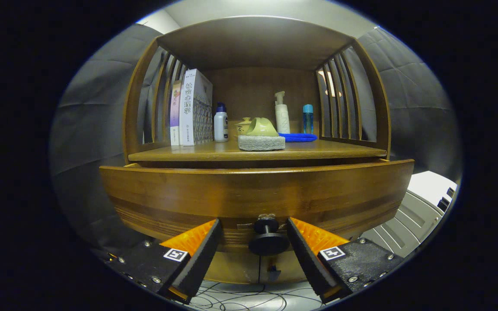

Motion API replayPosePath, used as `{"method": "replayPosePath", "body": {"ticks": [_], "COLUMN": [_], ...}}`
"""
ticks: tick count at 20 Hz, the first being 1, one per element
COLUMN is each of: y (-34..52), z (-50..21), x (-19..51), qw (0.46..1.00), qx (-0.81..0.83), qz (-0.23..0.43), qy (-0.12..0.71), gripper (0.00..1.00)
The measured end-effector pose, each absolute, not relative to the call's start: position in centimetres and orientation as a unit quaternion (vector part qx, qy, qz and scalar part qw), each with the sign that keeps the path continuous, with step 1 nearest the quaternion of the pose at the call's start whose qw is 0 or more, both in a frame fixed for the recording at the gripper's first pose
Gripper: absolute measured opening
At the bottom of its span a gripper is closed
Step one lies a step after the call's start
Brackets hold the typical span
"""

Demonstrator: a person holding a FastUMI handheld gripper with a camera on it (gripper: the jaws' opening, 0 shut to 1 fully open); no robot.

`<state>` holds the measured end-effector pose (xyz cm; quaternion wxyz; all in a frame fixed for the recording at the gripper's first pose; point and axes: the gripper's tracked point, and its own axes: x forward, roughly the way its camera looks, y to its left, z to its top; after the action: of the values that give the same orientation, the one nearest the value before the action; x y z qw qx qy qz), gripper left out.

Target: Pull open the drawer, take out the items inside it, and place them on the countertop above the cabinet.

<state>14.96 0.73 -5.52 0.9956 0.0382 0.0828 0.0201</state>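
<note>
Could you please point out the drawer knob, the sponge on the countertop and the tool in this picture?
Drawer knob point(268, 243): gripper view, on its round front disc, between the open fingers.
Sponge point(261, 143): gripper view, on its front face.
Tool point(253, 250): gripper view, midway between its fingertips.

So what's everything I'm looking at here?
cabinet: one, brown wood, drawer slightly out
knob: one, black, on the drawer front
books: a few, white and purple, upright beside the countertop's slatted side
bottles: three, white or blue, at the back
sponge: one, grey, front of countertop
green thing: one, on the sponge
cloth: one, blue, beside the sponge
tongs: one pair, open, fingers either side of the knob, not touching
</note>
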Motion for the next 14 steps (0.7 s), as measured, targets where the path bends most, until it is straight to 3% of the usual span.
{"method": "replayPosePath", "body": {"ticks": [14], "y": [0.9], "z": [-5.6], "x": [19.0], "qw": [0.994], "qx": [0.058], "qz": [0.024], "qy": [0.087], "gripper": [0.95]}}
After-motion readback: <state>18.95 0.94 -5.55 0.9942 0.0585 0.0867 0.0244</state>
